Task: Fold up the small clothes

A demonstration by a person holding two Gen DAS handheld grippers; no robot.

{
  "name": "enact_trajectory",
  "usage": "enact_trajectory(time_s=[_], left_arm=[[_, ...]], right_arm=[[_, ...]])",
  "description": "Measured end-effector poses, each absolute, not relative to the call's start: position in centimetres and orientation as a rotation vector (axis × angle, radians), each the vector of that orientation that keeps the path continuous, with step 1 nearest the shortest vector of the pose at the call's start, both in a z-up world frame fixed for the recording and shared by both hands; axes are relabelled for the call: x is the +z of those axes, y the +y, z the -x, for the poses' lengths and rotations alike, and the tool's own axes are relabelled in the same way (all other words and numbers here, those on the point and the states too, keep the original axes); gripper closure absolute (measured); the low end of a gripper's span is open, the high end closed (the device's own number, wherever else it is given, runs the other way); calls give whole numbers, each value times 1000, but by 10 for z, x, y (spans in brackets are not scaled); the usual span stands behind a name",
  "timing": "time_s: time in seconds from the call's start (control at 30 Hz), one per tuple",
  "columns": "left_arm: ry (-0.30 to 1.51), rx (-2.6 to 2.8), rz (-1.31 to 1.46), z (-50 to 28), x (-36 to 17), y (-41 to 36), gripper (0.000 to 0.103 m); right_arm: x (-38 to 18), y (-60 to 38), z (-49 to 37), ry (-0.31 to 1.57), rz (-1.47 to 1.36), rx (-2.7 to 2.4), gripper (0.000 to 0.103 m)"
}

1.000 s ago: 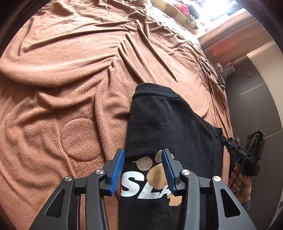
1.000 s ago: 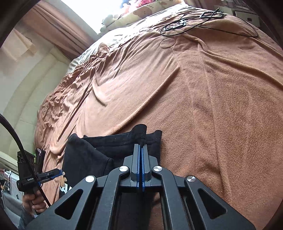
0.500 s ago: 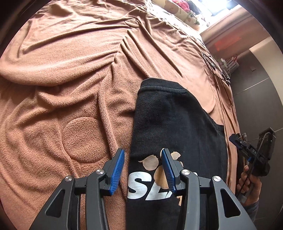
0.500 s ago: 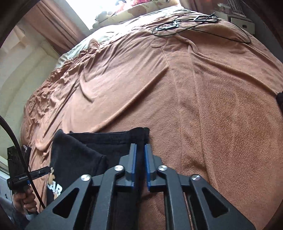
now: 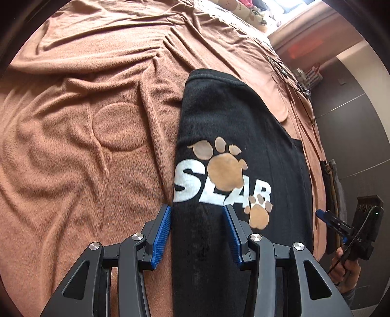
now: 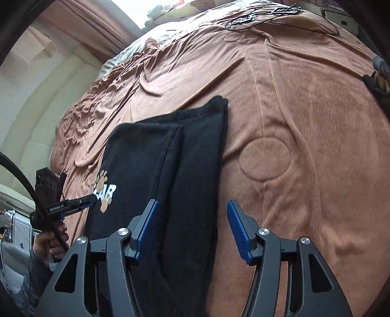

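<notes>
A small black garment (image 5: 234, 126) with white "SLAB" lettering and tan paw prints lies folded lengthwise on the brown blanket (image 5: 85, 122). My left gripper (image 5: 197, 229) is open and empty, its blue pads above the garment's near end. In the right wrist view the garment (image 6: 175, 158) shows its folded layers. My right gripper (image 6: 192, 229) is open and empty, straddling the garment's right edge. The right gripper also shows at the far right of the left wrist view (image 5: 326, 218), and the left gripper at the left of the right wrist view (image 6: 80, 203).
The brown blanket (image 6: 304, 97) is wrinkled and covers the whole bed. Black cables (image 6: 263, 17) lie on its far side. Pillows and plush toys (image 5: 246, 9) sit by the window. Dark clothing (image 6: 377, 85) lies at the right edge.
My right gripper has opened and let go of the garment edge, then pulled back. My left gripper has drawn back too, so the whole print now shows.
</notes>
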State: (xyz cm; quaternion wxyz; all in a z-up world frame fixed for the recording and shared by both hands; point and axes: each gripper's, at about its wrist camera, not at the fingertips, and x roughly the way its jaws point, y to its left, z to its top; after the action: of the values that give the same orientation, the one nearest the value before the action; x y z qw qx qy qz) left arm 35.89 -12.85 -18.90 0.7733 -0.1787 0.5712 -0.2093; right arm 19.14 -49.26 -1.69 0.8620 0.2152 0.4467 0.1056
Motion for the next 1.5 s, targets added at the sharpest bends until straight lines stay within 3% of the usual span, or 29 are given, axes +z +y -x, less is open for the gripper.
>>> enact_trajectory(time_s=[0.33, 0.5, 0.83, 0.87, 0.9, 1.0, 1.1, 1.5], left_arm=[[1250, -480, 392, -317, -190, -121, 58], [1262, -493, 405, -299, -191, -117, 58], [1299, -537, 468, -268, -196, -105, 62], [1305, -544, 473, -264, -197, -104, 63], [1313, -552, 487, -260, -198, -102, 65], [1317, -561, 484, -251, -199, -102, 77], [1303, -567, 482, -246, -195, -102, 92], [1284, -613, 377, -233, -162, -76, 96]], right_arm=[[-41, -491, -147, 984, -532, 252, 47], [-43, -497, -135, 966, -579, 292, 34], [-44, -481, -127, 998, -450, 312, 33], [-44, -480, -127, 999, -436, 311, 38], [-45, -478, -127, 1003, -424, 308, 50], [-46, -480, -122, 999, -442, 303, 75], [-45, -482, -121, 989, -458, 312, 88], [-52, -463, -99, 1010, -461, 426, 92]])
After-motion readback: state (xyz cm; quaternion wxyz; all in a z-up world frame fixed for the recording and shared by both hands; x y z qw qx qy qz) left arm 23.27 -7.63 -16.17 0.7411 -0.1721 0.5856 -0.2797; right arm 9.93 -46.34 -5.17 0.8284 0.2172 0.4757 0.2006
